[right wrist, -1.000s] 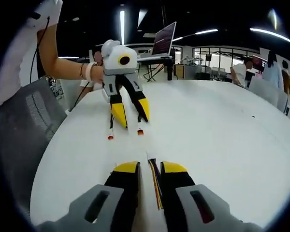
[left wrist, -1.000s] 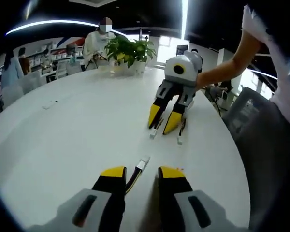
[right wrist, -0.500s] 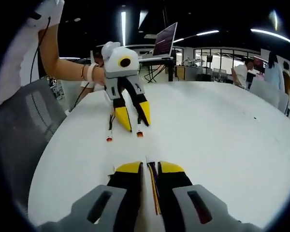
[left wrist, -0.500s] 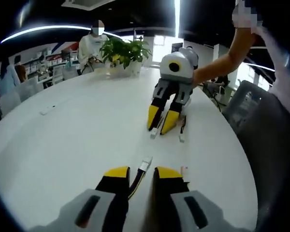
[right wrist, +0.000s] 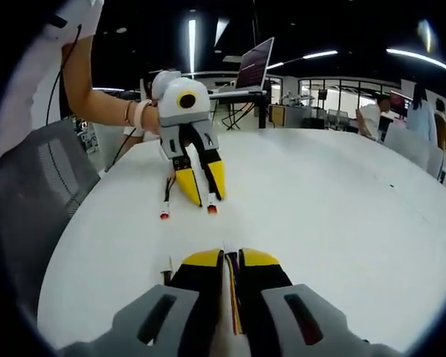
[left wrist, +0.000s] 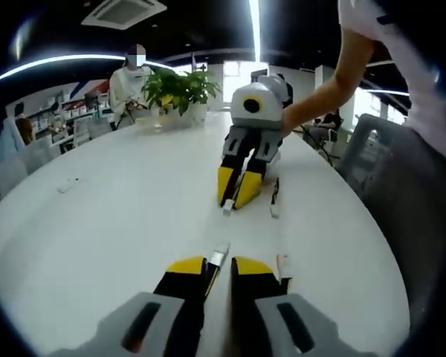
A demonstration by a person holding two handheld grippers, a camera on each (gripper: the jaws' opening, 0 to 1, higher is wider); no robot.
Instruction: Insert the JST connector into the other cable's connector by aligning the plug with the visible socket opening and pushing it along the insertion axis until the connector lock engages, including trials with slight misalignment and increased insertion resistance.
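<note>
**Both claws pinched on their cables over the white table**

Left gripper point(left wrist: 218, 269) seen with jaws drawn together on a cable point(left wrist: 210, 274), just above the white table point(left wrist: 119, 216); white connector point(left wrist: 220, 253) poking out past the yellow tips, close over the table top. Right gripper point(left wrist: 234, 195) seen farther across the same table, jaws nearly met, a second white connector point(left wrist: 227, 207) at its tips, touching or nearly touching the table. Loose cable end point(left wrist: 273, 202) lying on the table just beside that gripper. Potted plant point(left wrist: 177, 88) standing at the table's far edge.

In the right gripper view, own jaws point(right wrist: 230, 260) pressed onto a striped cable point(right wrist: 230, 294). Left gripper point(right wrist: 203, 195) opposite, tips lowered to the table point(right wrist: 342, 201), red-tipped cable ends point(right wrist: 164, 215) beside it.
</note>
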